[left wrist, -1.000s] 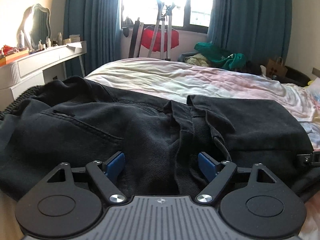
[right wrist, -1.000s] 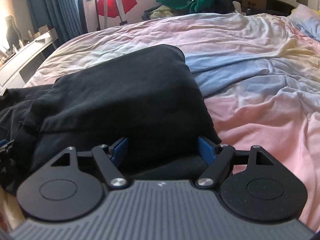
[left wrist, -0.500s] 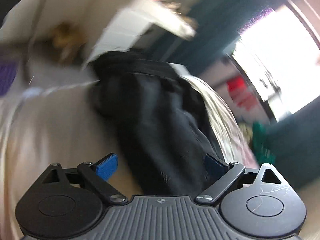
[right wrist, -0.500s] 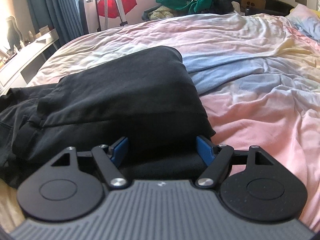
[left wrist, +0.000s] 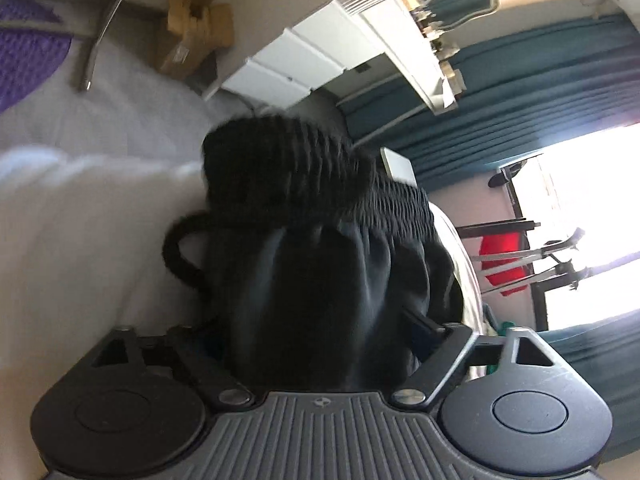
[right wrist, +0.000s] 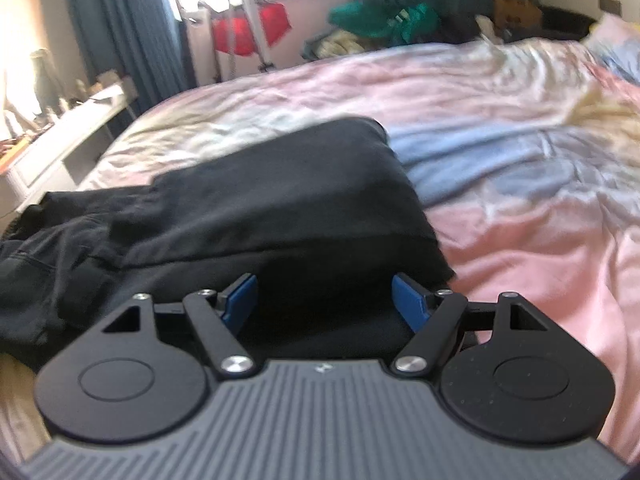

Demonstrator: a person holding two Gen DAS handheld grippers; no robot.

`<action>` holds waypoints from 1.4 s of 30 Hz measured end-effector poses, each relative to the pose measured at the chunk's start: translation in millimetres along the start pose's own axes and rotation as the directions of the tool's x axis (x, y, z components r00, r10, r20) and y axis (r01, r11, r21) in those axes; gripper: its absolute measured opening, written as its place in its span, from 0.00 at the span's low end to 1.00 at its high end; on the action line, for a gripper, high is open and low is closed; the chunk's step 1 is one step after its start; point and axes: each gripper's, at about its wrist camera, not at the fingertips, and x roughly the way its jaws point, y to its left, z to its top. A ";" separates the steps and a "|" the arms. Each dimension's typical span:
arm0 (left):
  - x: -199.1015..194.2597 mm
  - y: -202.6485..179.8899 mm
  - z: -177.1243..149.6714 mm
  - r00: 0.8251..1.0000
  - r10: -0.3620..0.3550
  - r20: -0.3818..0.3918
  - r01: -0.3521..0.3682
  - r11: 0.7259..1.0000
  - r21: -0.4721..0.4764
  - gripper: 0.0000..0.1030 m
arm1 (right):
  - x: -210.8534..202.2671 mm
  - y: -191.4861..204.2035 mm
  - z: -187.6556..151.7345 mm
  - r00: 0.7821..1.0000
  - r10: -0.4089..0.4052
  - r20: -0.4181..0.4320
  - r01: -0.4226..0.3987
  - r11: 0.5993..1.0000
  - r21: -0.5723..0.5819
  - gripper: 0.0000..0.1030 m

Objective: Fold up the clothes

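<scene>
Black trousers [right wrist: 260, 208] lie across a pastel tie-dye bed sheet [right wrist: 520, 160], with the leg part folded flat. My right gripper [right wrist: 324, 300] stands open just over the near edge of that folded part, and both blue pads [right wrist: 240, 300] are bare. The left wrist view is rolled sideways. It shows the trousers' gathered waistband [left wrist: 304, 168] and a drawstring loop [left wrist: 176, 256]. My left gripper [left wrist: 316, 340] is open with its jaws spread wide. Bunched black cloth [left wrist: 320, 280] fills the gap and hides its pads.
A white dresser [left wrist: 320, 52] with a mirror and a cardboard box [left wrist: 192, 28] stand beside the bed. Teal curtains [left wrist: 520, 92] frame a bright window. A red item on a stand [right wrist: 252, 28] and a green clothes pile [right wrist: 380, 16] sit beyond the bed's far edge.
My left gripper has swung and rolled from the middle of the trousers to the waistband end, where cloth now sits between its jaws. The right gripper has shifted only slightly.
</scene>
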 end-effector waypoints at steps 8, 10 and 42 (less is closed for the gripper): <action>3.1 -26.2 2.8 0.992 -0.031 0.119 0.010 0.986 0.168 0.23 | 18.4 41.6 -3.9 0.997 0.070 -0.020 -0.072 0.985 -0.155 0.76; -0.3 -44.6 -3.0 0.985 -0.043 0.165 -0.001 0.966 0.258 0.17 | 21.2 48.3 -3.9 0.996 0.084 -0.025 -0.088 0.980 -0.177 0.76; -80.4 -317.2 -492.8 0.832 -0.500 0.240 -0.006 0.425 0.905 0.13 | -49.3 -158.8 31.3 0.986 -0.027 0.163 -0.076 0.802 0.593 0.76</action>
